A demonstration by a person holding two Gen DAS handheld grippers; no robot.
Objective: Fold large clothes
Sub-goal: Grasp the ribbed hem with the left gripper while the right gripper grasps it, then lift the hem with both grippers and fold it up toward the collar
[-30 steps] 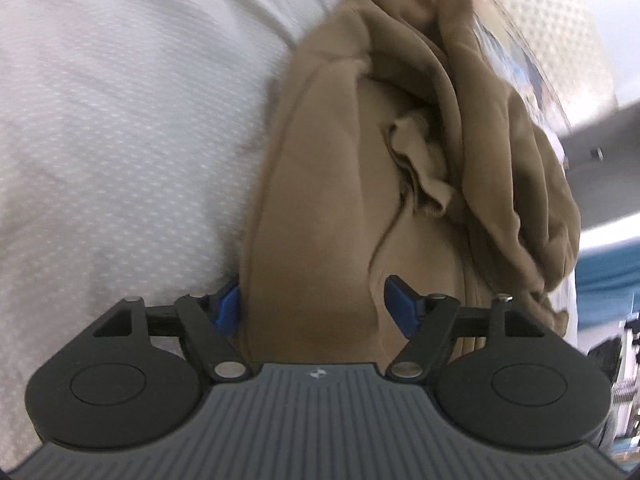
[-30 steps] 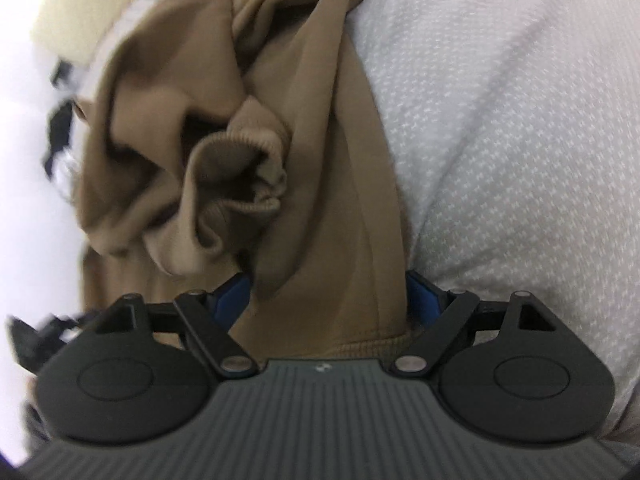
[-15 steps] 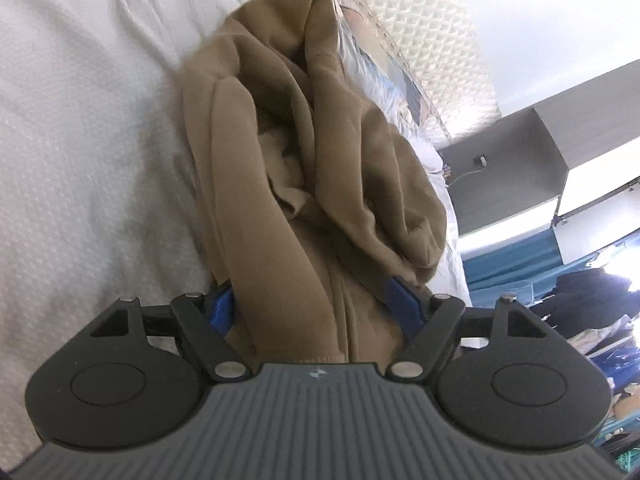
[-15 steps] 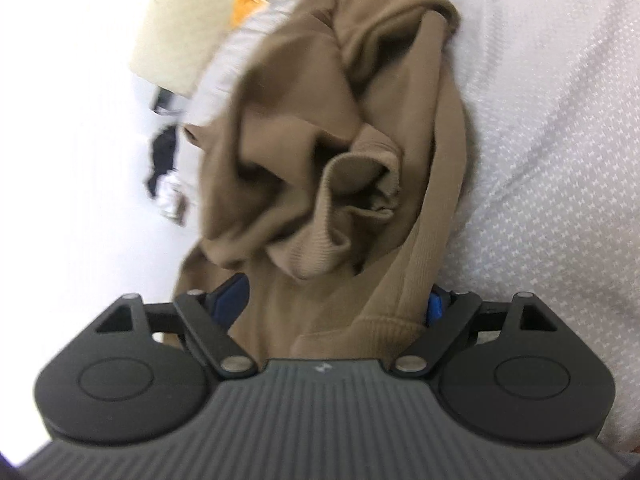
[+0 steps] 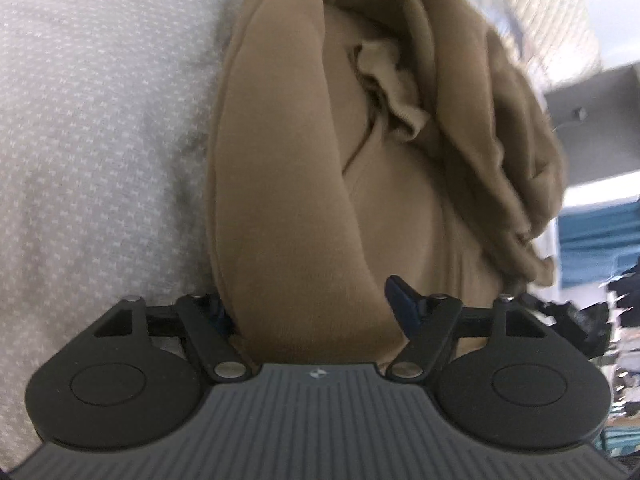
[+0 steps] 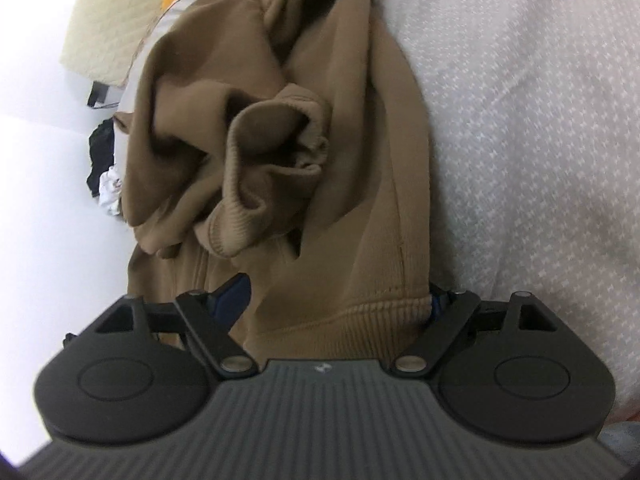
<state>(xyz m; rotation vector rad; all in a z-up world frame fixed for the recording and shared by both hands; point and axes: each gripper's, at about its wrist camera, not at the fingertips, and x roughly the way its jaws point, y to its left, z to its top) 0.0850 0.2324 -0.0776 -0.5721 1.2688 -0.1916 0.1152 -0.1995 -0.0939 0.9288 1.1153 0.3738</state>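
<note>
A large brown sweatshirt (image 5: 304, 184) hangs bunched over a white dotted bed sheet (image 5: 88, 128). My left gripper (image 5: 308, 304) is shut on a thick fold of it; the fabric fills the gap between the blue pads. In the right wrist view the same sweatshirt (image 6: 360, 184) shows a loose ribbed cuff (image 6: 276, 144) in its middle. My right gripper (image 6: 340, 292) is shut on the ribbed hem (image 6: 352, 320). Most of both blue pads is hidden by cloth.
The bed sheet (image 6: 540, 120) lies to the right in the right wrist view. A cream quilted cover (image 6: 108, 16) with an orange patch and dark clothes (image 6: 100, 156) lie at the left. A grey cabinet (image 5: 592, 132) and blue items stand at the right in the left wrist view.
Both grippers stay shut on the sweatshirt. The garment has swung and its folds have shifted; the left view tilted back down toward the bed, showing less of the room.
</note>
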